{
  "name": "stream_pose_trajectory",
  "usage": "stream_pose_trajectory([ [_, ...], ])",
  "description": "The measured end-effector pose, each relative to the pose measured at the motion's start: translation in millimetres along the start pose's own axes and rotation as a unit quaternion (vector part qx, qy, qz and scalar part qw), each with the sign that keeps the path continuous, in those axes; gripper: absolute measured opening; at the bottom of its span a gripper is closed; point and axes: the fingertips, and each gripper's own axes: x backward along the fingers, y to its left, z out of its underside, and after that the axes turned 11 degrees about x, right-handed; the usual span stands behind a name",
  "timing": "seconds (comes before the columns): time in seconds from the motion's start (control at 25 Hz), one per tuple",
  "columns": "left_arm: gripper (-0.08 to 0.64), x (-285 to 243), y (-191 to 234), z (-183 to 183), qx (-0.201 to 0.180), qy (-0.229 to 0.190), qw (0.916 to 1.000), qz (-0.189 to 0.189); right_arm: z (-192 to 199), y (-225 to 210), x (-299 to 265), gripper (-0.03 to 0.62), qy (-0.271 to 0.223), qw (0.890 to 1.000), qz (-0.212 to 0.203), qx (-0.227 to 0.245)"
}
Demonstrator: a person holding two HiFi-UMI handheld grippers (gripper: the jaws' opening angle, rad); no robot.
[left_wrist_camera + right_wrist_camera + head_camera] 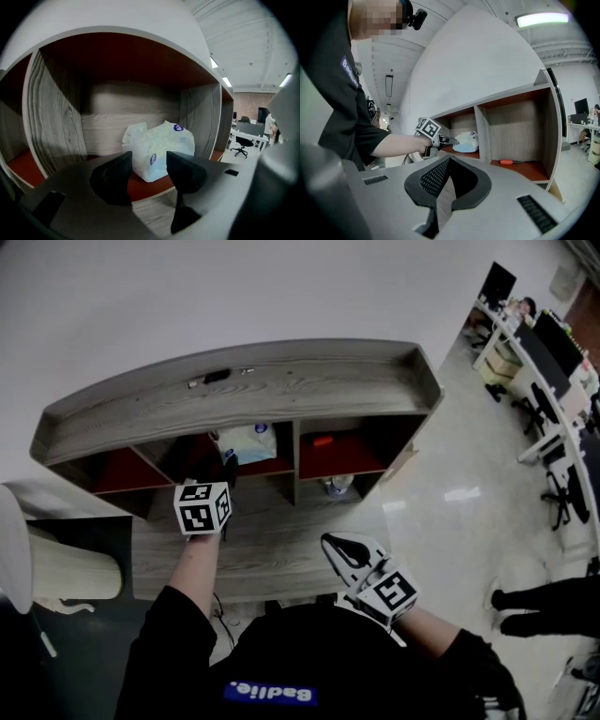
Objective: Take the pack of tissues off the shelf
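Note:
The pack of tissues, white with small blue labels, stands on the red floor of the shelf's middle compartment. In the left gripper view the pack fills the gap just beyond my left gripper, which is open with no pad pressing on it. In the right gripper view, the left gripper reaches into that compartment, tips near the pack's side. My right gripper hangs low near my body, away from the shelf, shut and empty.
The wooden shelf unit has small dark items on top. An orange-handled tool lies in the right compartment. A clear bottle-like thing sits below it. Office desks and chairs stand far right; a person's shoes are nearby.

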Motion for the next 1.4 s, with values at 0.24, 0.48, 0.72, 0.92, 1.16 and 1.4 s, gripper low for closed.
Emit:
stream_pose_trajectory([
  [0.24, 0.227, -16.0, 1.5, 0.5, -0.010, 0.022, 0.9997, -0.005, 2.6, -0.6, 1.8, 0.029, 0.001, 1.000, 0.006, -0.002],
  [0.48, 0.163, -29.2, 4.5, 8.1, -0.054, 0.062, 0.9966, -0.013, 3.9, -2.9, 4.6, 0.029, 0.004, 1.000, 0.013, -0.004],
  [0.72, 0.041, -31.9, 1.9, 10.8, -0.091, 0.068, 0.9933, -0.020, 4.9, -1.4, 5.9, 0.029, 0.006, 1.000, 0.016, -0.004],
  [0.92, 0.020, -24.5, 3.2, 8.4, -0.097, 0.048, 0.9939, -0.022, 3.3, 0.6, 5.5, 0.029, 0.003, 1.000, 0.016, -0.003],
  [1.16, 0.017, -7.0, 5.6, 5.6, -0.095, 0.025, 0.9949, -0.024, 1.0, 5.0, 4.6, 0.029, 0.001, 1.000, 0.012, 0.000],
  [1.4, 0.015, 13.9, 5.0, 2.1, -0.090, 0.000, 0.9957, -0.022, -2.3, 9.9, 4.3, 0.029, -0.002, 1.000, 0.007, 0.002],
])
